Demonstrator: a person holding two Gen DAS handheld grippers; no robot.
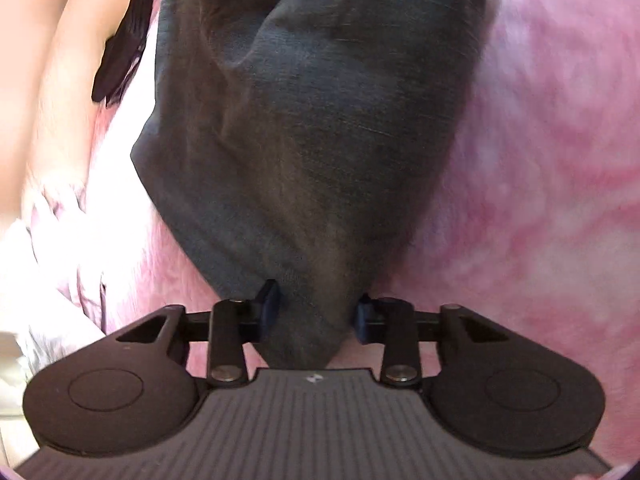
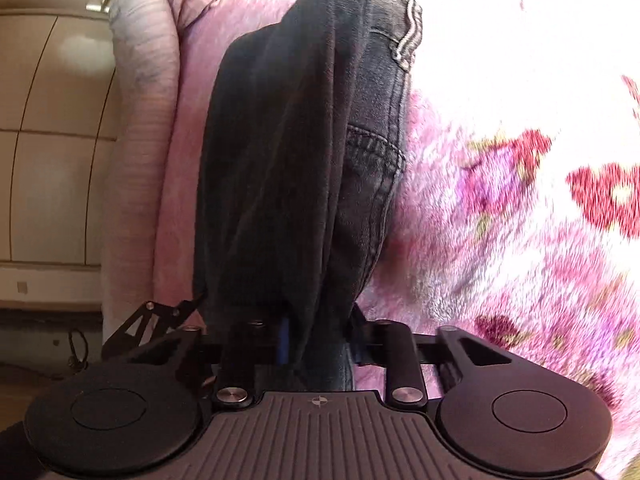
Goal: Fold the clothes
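Observation:
A pair of dark grey jeans [image 1: 304, 120] hangs lifted above a pink fluffy blanket [image 1: 540, 160]. My left gripper [image 1: 318, 312] is shut on a bunched corner of the denim, the cloth pinched between its blue pads [image 1: 270, 306]. In the right wrist view the same jeans [image 2: 288, 168] stretch away from the camera, with stitched seams and a pocket edge showing at the right. My right gripper [image 2: 316, 340] is shut on a thick fold of them; the fabric hides most of its fingertips.
The blanket [image 2: 520, 220] carries red and purple flowers and covers a bed. A pale pink pillow or rolled bedding [image 2: 140, 120] lies along the left edge, with beige cupboard doors [image 2: 48, 160] beyond. A person's bare arm [image 1: 52, 100] and a dark object [image 1: 120, 52] appear at left.

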